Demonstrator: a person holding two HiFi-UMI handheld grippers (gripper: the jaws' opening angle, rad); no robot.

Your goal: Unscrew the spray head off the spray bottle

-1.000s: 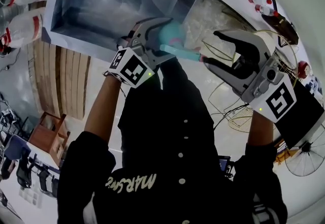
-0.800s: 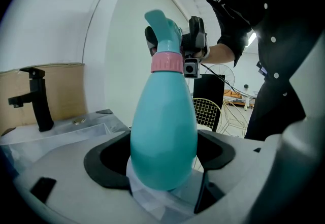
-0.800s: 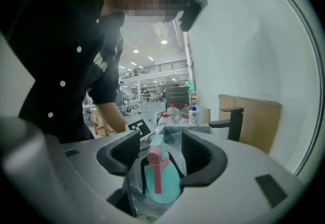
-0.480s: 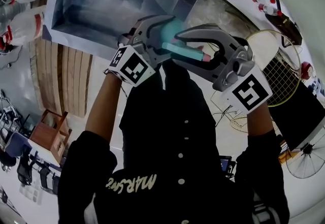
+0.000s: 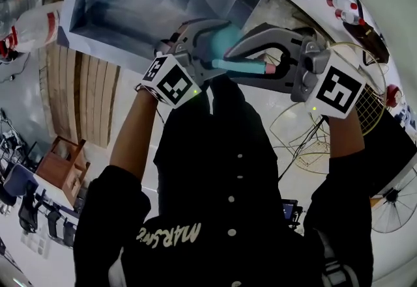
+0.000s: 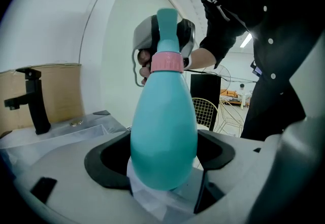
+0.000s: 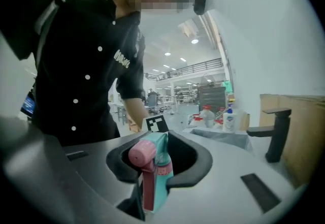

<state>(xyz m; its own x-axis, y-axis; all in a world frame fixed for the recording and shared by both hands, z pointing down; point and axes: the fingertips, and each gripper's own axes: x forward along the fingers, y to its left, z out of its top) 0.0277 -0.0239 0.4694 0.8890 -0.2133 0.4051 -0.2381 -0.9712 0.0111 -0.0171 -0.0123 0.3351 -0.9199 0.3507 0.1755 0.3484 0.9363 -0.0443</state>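
Left gripper (image 6: 163,159): clamped on the wide lower body of the spray bottle (image 6: 163,131). The bottle was held in the air, its neck pointing away from the jaws.
Right gripper (image 7: 155,169): the jaws had just been closing. The spray head (image 7: 161,164) stood between them, with pads pressing on both of its sides.
Handling: judged light, smooth plastic. The rounded body could turn in the grip, and the thin wall could dent.
Hold points: the body low down; the head by its flat sides, just past the pink collar (image 6: 166,61).
Obstructions: none between the grippers.
Surroundings: a black faucet (image 7: 274,134) beyond the right gripper, to its right, and bottles (image 7: 227,119) farther off. A wire chair (image 6: 205,111) stood beyond the left gripper.
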